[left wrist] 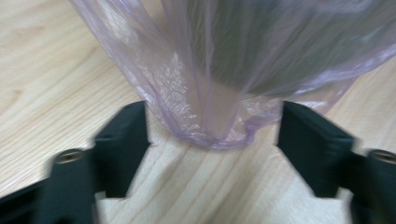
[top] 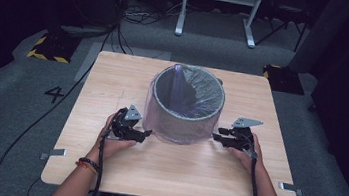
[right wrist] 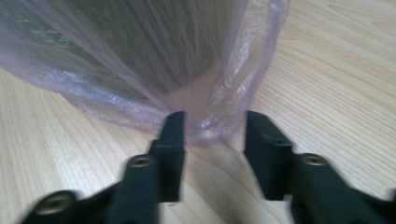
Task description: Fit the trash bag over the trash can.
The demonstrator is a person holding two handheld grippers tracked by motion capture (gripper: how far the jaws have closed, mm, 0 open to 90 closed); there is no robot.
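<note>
A light wooden counter (top: 114, 78) with rounded corners stands on grey carpet (top: 7, 87). Small metal brackets (top: 53, 153) stick out at its near left and right edges. On the carpet to the left a dark figure "4" (top: 54, 94) is marked, and black cables (top: 33, 126) run past it. Two blocks with yellow-and-black hazard stripes (top: 47, 48) sit near the far corners. Farther back, the white legs of a frame (top: 218, 12) rise from the floor.

The only readable mark I can find is a dark "4" (top: 54, 94) on the grey floor (top: 5, 107), just left of the surface (top: 114, 78).
</note>
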